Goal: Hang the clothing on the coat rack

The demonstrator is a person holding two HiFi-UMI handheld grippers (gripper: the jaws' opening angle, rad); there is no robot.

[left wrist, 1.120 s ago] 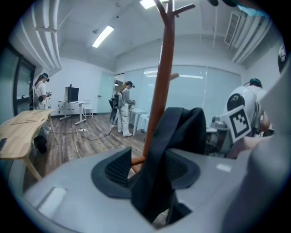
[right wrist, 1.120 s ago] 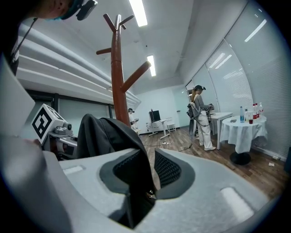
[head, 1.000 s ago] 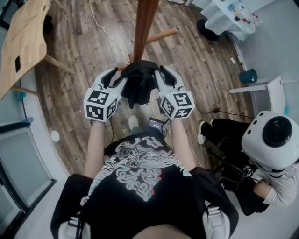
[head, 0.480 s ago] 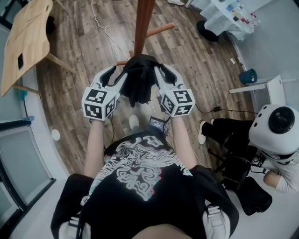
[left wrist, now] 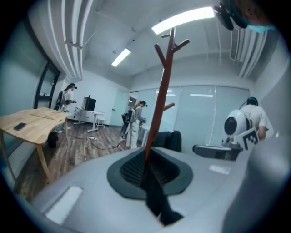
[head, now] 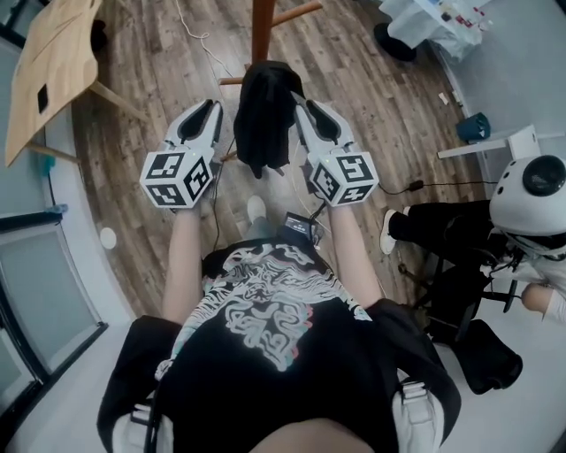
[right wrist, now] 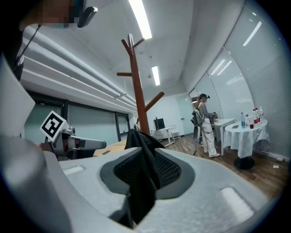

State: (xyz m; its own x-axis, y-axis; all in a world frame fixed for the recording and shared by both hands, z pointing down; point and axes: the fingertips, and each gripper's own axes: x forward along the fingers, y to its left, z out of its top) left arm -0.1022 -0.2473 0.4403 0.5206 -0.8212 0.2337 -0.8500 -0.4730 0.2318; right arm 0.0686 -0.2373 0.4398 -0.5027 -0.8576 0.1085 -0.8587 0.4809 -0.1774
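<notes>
The black clothing [head: 265,119] hangs in a bunch just in front of the brown coat rack's pole [head: 263,26], over a low peg [head: 232,80]. My right gripper [head: 299,102] is shut on its right side; in the right gripper view the dark cloth [right wrist: 144,157] is pinched between the pads, with the rack [right wrist: 136,91] behind. My left gripper [head: 212,111] stands to the left of the clothing, apart from it. Its jaws are closing with nothing between them, and the rack [left wrist: 160,91] shows straight ahead through their narrow gap.
A wooden table [head: 53,62] stands at the left. At the right sits a person in a white helmet [head: 531,190]. A white-clothed table [head: 424,22] and a teal bin [head: 471,126] are at the back right. Cables lie on the wood floor [head: 186,35].
My left gripper has let go of the clothing and swung out to the left. The right gripper has carried the clothing closer to the rack.
</notes>
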